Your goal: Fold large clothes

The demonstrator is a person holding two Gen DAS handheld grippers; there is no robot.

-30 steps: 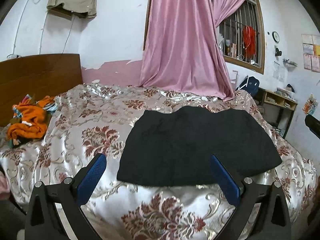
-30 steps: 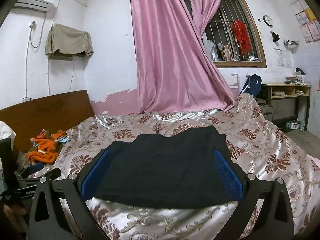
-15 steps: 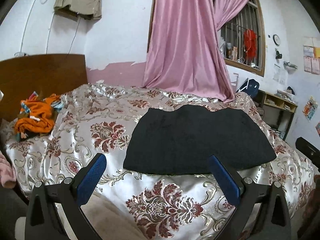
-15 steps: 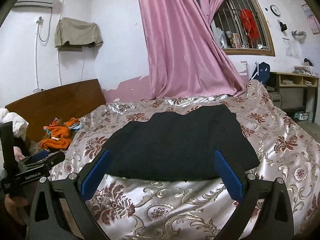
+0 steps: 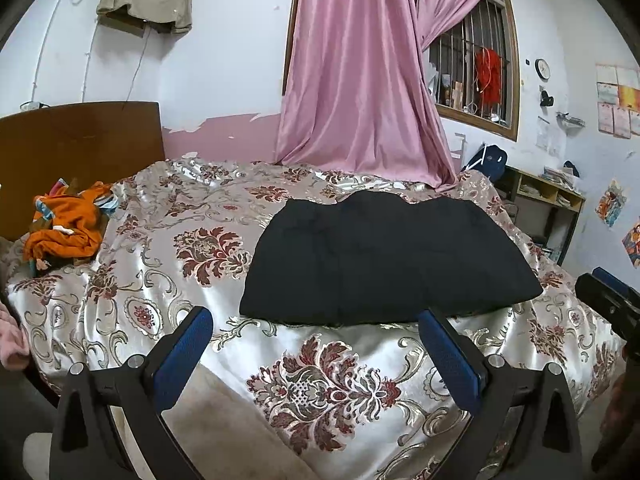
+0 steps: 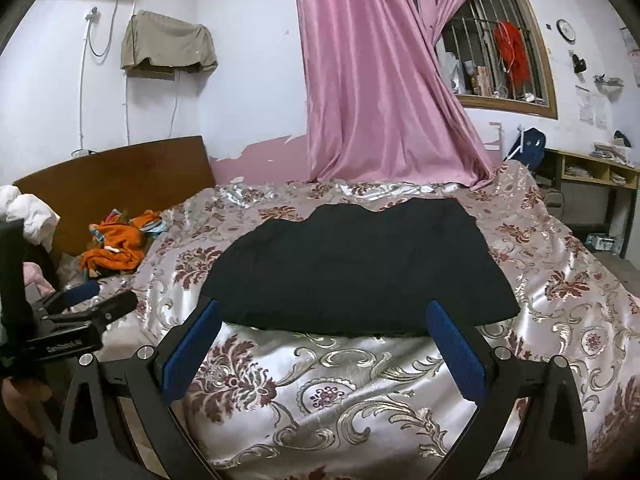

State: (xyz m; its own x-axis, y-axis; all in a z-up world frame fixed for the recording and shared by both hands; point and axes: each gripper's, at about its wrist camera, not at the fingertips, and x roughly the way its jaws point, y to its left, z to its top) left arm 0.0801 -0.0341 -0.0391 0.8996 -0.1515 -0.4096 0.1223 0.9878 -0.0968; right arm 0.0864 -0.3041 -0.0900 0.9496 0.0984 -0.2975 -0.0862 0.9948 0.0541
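Black garment (image 5: 384,260) lies soft, limp on bedspread (image 5: 320,380); both my grippers (image 5: 316,344) (image 6: 324,340) wide open, empty, best pinching near-edge corners

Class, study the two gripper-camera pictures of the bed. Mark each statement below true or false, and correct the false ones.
1. The black garment lies flat on the floral bedspread. True.
2. The left gripper is clamped on the garment's hem. False: its jaws stand wide open, short of the near edge, holding nothing.
3. The right gripper also has its jaws open and empty. True.
4. The orange clothes are piled on top of the black garment. False: they lie apart from it, near the wooden headboard.
5. The pink curtain hangs behind the bed. True.
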